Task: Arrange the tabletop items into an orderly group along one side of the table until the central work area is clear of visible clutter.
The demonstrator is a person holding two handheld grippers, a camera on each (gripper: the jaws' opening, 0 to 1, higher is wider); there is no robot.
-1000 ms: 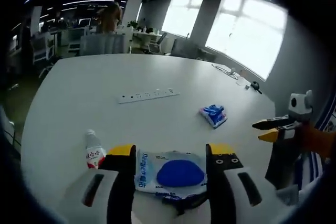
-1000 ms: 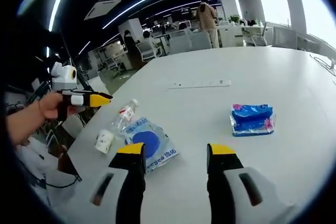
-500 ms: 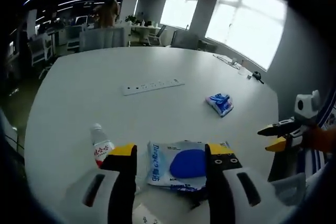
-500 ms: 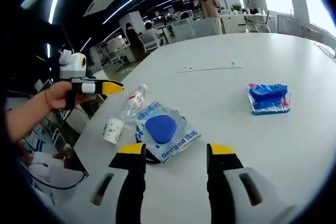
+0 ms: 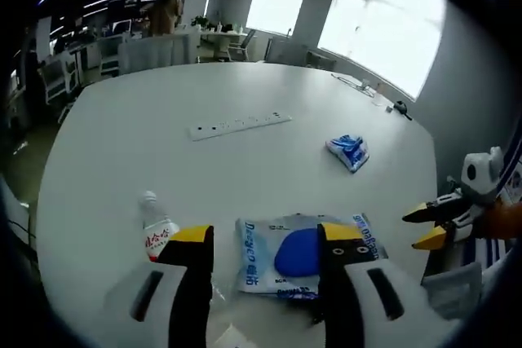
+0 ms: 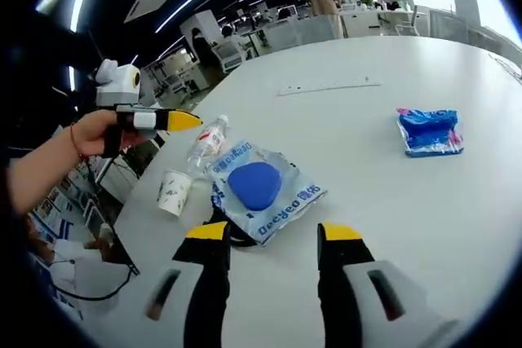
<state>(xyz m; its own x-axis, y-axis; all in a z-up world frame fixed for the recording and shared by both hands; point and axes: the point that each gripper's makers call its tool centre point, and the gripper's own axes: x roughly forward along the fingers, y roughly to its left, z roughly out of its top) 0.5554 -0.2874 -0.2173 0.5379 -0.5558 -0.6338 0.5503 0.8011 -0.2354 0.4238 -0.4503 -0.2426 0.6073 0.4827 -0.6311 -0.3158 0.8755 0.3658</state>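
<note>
Both grippers, left gripper (image 5: 261, 254) and right gripper (image 6: 269, 254), have been drawn back, jaws spread and empty; the blue-printed pouch (image 6: 261, 189) remains ungrasped.

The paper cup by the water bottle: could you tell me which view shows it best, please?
The right gripper view: the paper cup lies whole and unobstructed on the table edge beside the water bottle. In the left gripper view, a pale sliver at the bottom edge between the jaws may be it; I cannot tell.

Flat blue-and-white pouch (image 6: 263, 191) beside lying bottle (image 6: 205, 143) and paper cup (image 6: 172, 194); blue packet (image 6: 430, 131) well apart.
</note>
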